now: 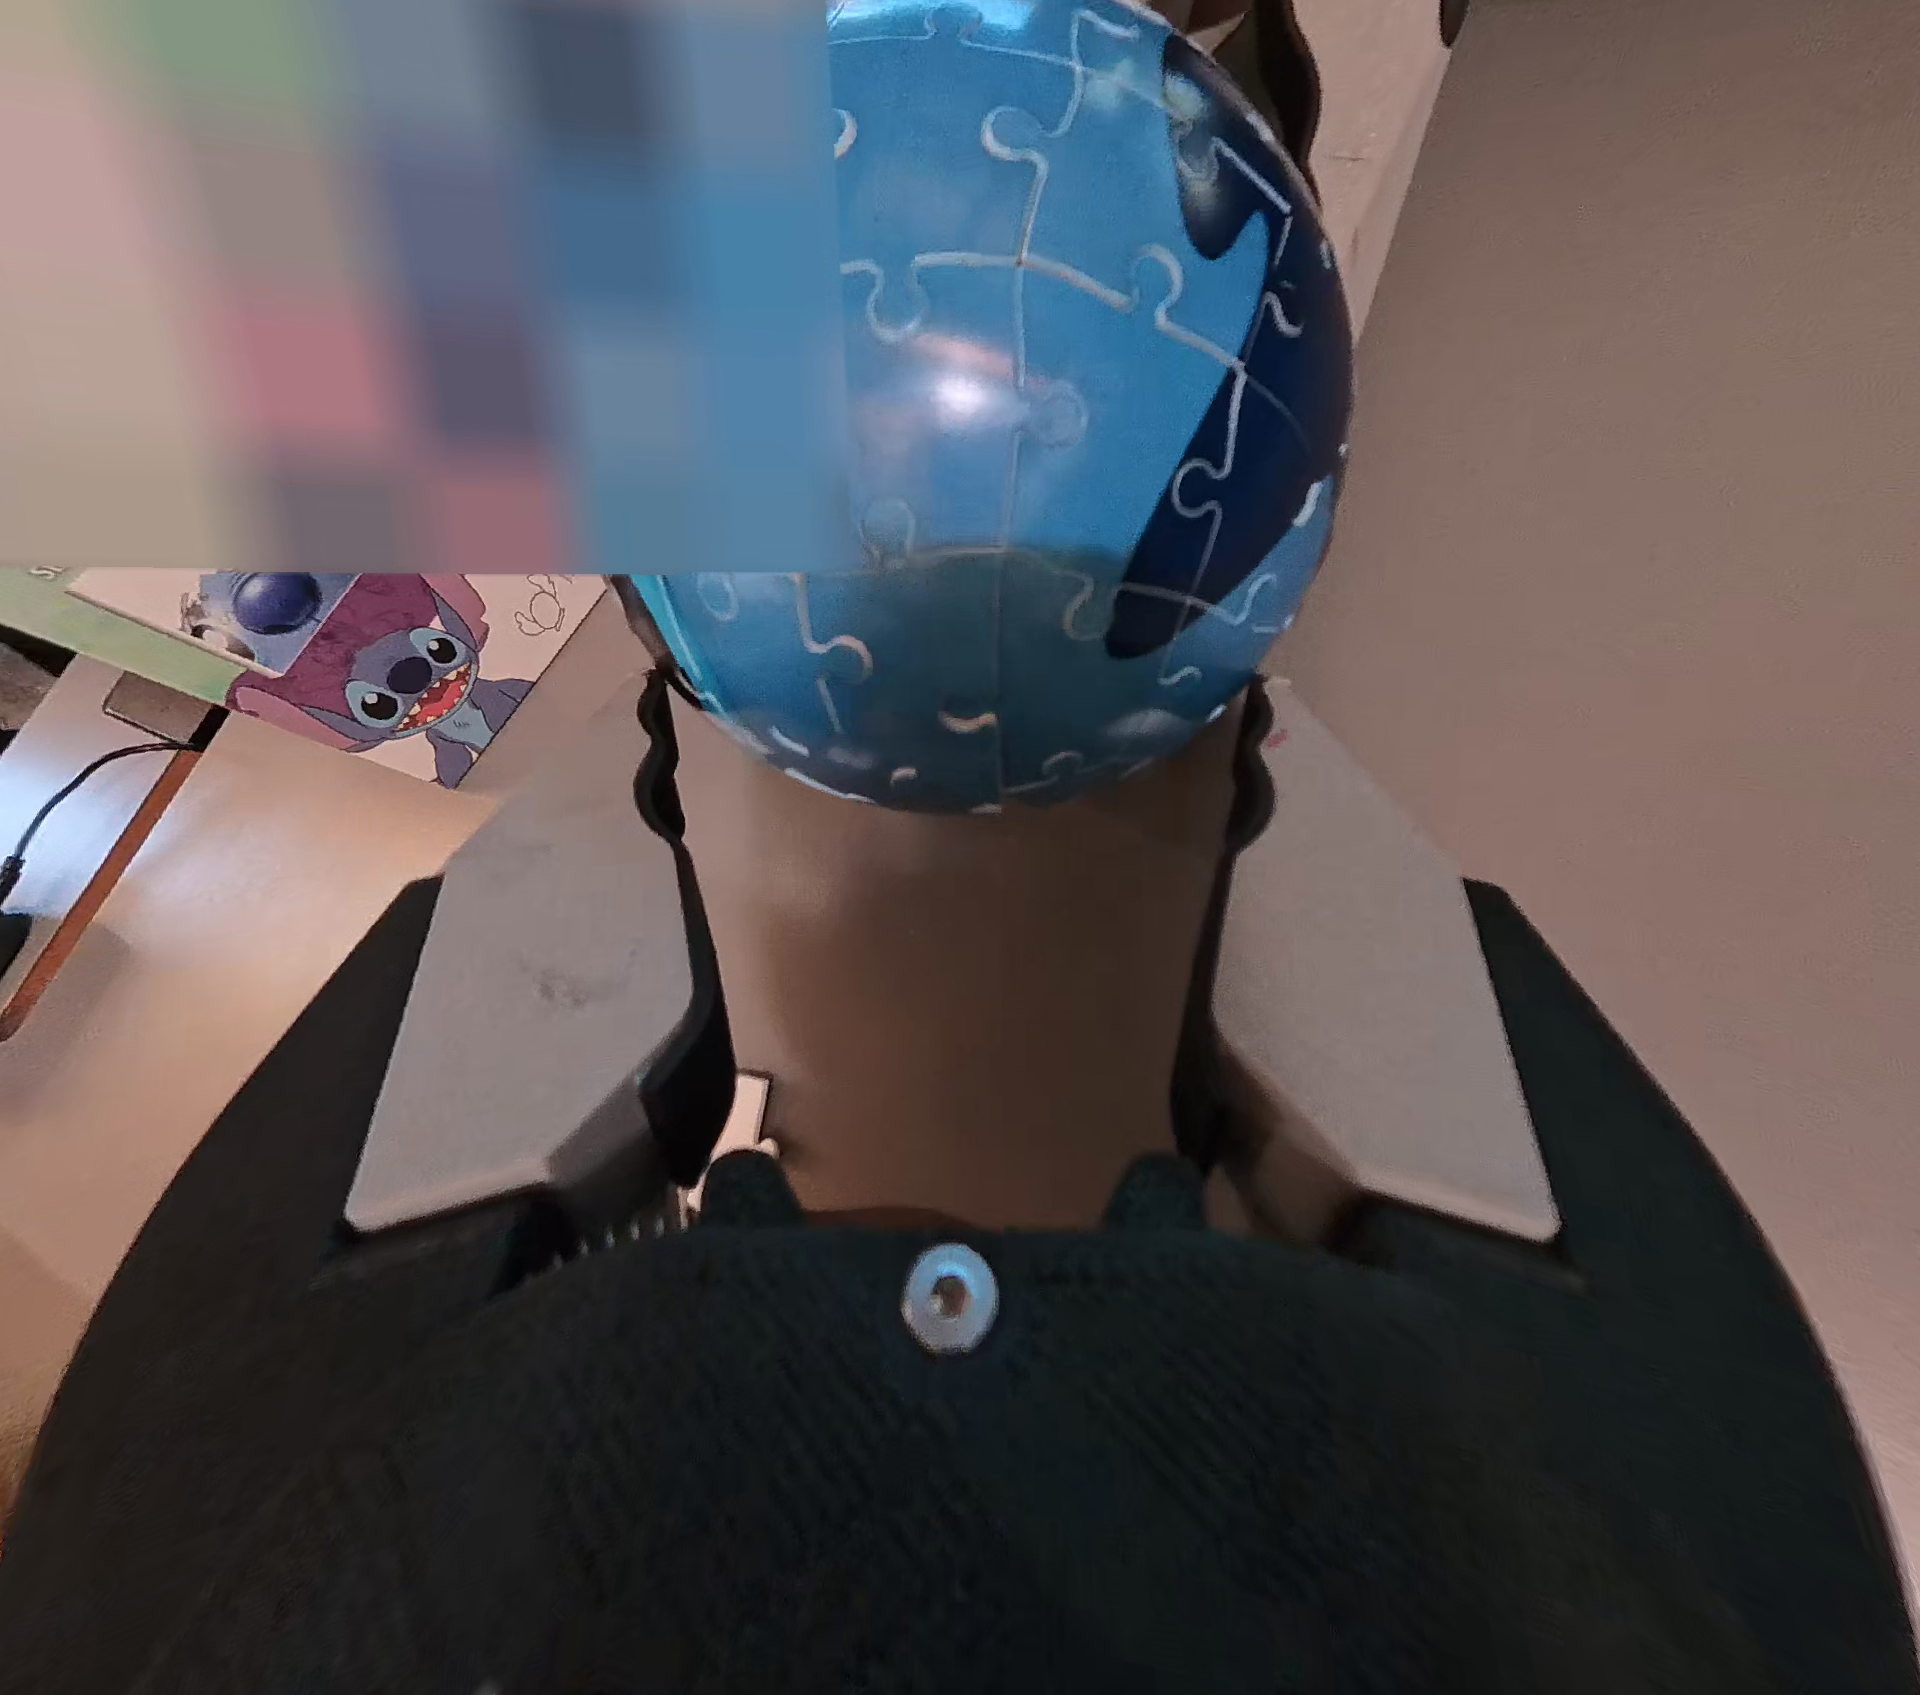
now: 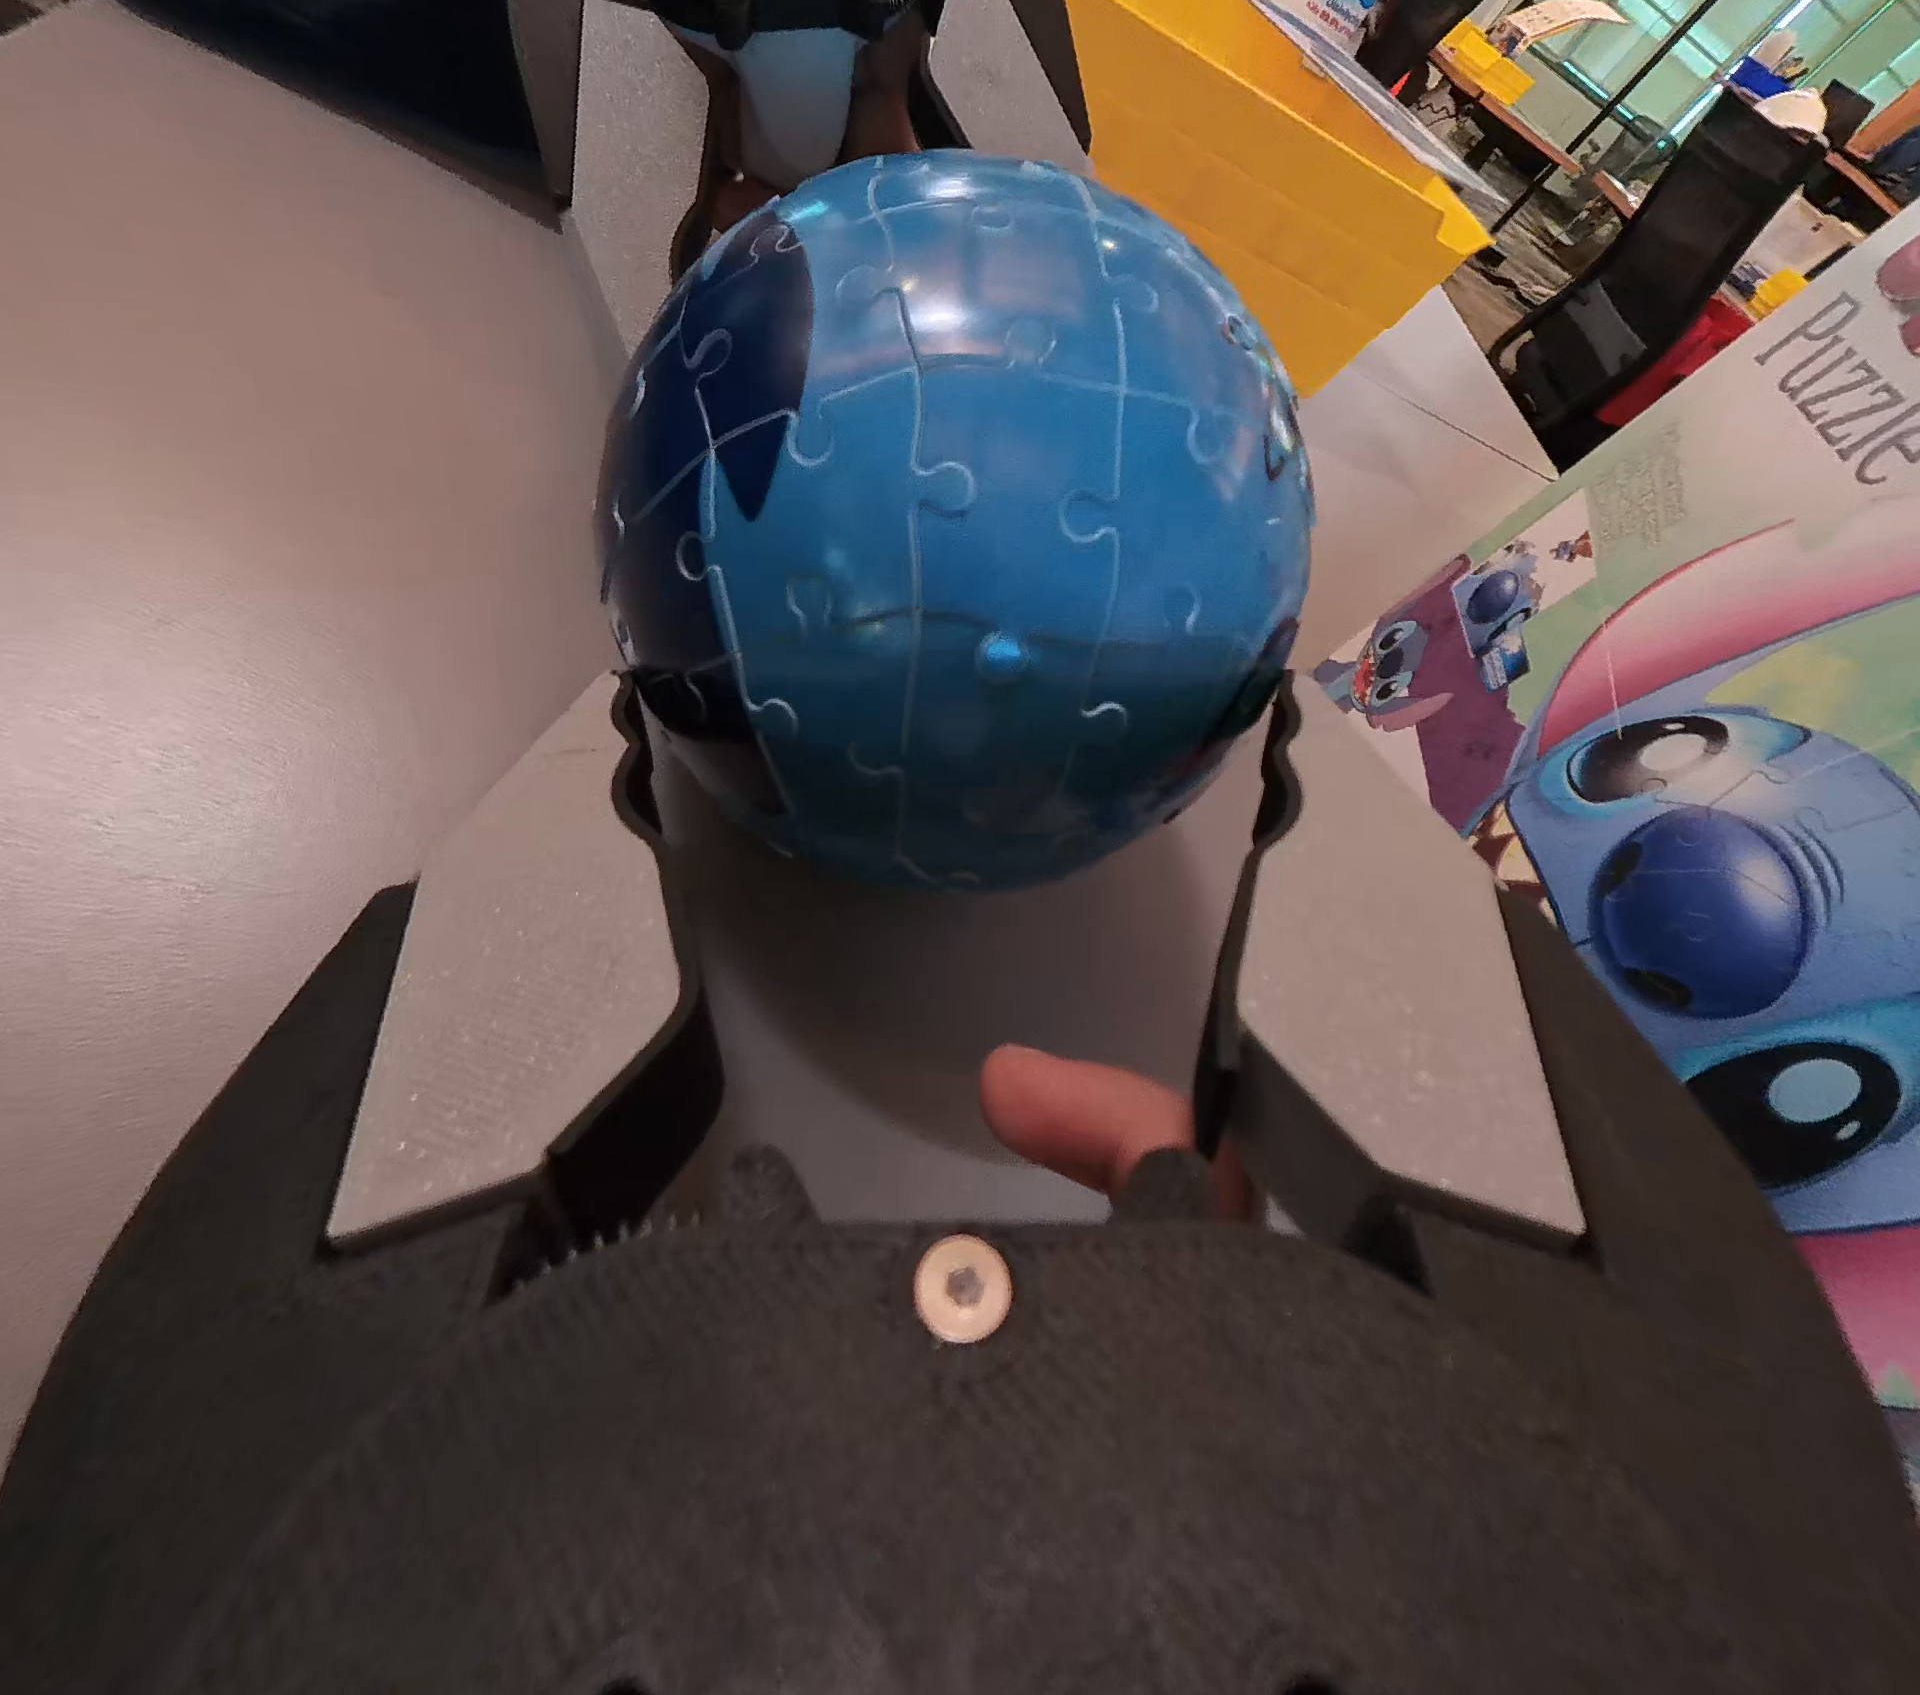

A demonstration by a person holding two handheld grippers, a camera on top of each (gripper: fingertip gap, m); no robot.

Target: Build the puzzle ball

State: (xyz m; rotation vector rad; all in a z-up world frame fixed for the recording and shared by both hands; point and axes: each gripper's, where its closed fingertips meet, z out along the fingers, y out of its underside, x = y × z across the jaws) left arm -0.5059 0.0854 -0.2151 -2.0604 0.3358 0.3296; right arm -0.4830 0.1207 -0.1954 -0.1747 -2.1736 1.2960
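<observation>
— Where sitting, the glossy blue plastic puzzle ball (image 2: 956, 523)?
— Resting dead ahead between both tools' tips, equally near each.
— Grips?
— Left gripper (image 1: 951, 741) and right gripper (image 2: 954, 741) both pinching it from opposite sides.

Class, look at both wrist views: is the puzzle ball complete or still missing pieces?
Cannot tell fully. The puzzle ball shows no gaps on either visible face, but blur and fingertips hide parts.
</observation>
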